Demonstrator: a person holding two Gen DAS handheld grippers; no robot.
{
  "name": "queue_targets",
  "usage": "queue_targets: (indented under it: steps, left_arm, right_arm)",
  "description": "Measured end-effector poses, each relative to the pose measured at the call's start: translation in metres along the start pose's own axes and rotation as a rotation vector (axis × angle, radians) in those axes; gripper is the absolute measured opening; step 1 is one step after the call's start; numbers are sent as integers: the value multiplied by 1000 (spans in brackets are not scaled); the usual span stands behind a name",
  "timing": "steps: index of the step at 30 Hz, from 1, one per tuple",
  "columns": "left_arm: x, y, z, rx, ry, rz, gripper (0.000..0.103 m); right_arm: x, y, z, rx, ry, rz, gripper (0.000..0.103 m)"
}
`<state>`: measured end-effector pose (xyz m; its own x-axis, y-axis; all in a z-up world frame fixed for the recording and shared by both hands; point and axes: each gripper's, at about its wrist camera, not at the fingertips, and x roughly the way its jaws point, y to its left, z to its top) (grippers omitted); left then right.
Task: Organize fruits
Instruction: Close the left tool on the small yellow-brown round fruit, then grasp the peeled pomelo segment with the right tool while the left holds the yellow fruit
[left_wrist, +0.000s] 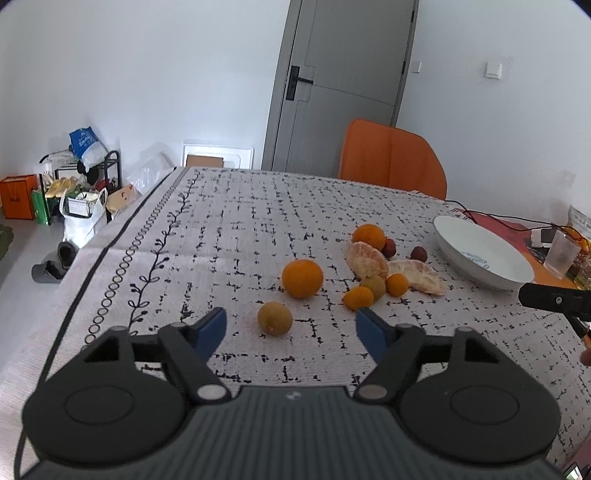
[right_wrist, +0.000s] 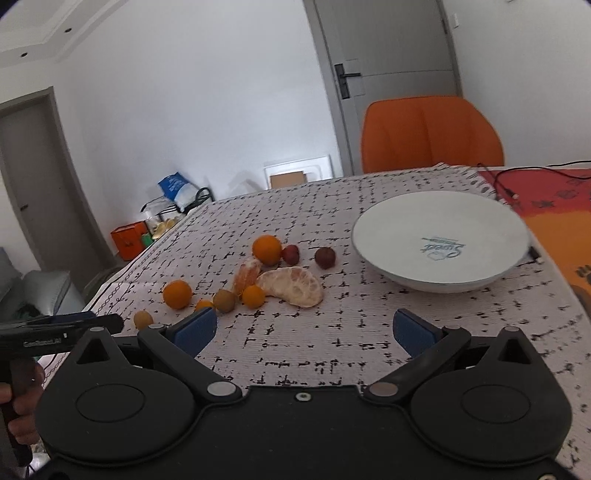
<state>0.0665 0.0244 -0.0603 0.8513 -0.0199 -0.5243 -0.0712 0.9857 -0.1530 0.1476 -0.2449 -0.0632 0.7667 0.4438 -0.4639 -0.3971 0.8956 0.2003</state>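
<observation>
Fruit lies scattered on the patterned tablecloth. My left gripper (left_wrist: 291, 326) is open and empty, just short of a brownish round fruit (left_wrist: 274, 318), with an orange (left_wrist: 302, 278) behind it. Further right lie small kumquats (left_wrist: 358, 297), peeled orange halves (left_wrist: 419, 275), another orange (left_wrist: 368, 236) and two dark red fruits (left_wrist: 418, 253). A white bowl (left_wrist: 480, 254) stands empty at the right. My right gripper (right_wrist: 304, 328) is open and empty above bare cloth, near the peeled segment piece (right_wrist: 293, 281) and left of the bowl (right_wrist: 439, 236).
An orange chair (left_wrist: 391, 158) stands at the table's far side. A glass (left_wrist: 561, 254) and cables lie on a red mat at the far right. The table's left edge (left_wrist: 110, 240) drops to a floor with bags and a rack.
</observation>
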Motion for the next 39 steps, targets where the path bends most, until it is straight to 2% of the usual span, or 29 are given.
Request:
queue_targets:
  steps: [4, 9, 12, 14, 18, 22, 24, 27, 32, 36, 39]
  left_arm:
    - [12, 4, -2, -23, 28, 0, 61]
    - [23, 7, -1, -31, 40, 5, 54]
    - [29, 7, 0, -33, 44, 6, 49]
    - [34, 6, -1, -27, 51, 10, 44]
    - [44, 8, -1, -33, 63, 15, 40]
    - [52, 9, 0, -28, 64, 35, 26]
    - [54, 11, 2, -31, 64, 28, 26]
    - [55, 11, 3, -34, 64, 25, 26]
    - [54, 13, 5, -41, 57, 34, 26]
    - [53, 17, 5, -57, 50, 51, 26]
    - [51, 21, 5, -73, 49, 56, 26]
  right_arm:
    - [10, 0, -2, -14, 4, -2, 103]
    - [22, -1, -1, -26, 13, 3, 101]
    - [30, -3, 0, -26, 21, 3, 95]
    - [35, -5, 1, -21, 30, 10, 95]
    - [46, -6, 1, -36, 40, 12, 95]
    - [58, -7, 3, -43, 53, 17, 94]
    - [64, -6, 5, -53, 63, 25, 85]
    - [74, -4, 7, -74, 87, 32, 76]
    - [89, -1, 9, -105, 107, 22, 72]
    - [98, 0, 11, -122, 126, 25, 63]
    - [104, 1, 13, -134, 132, 17, 63]
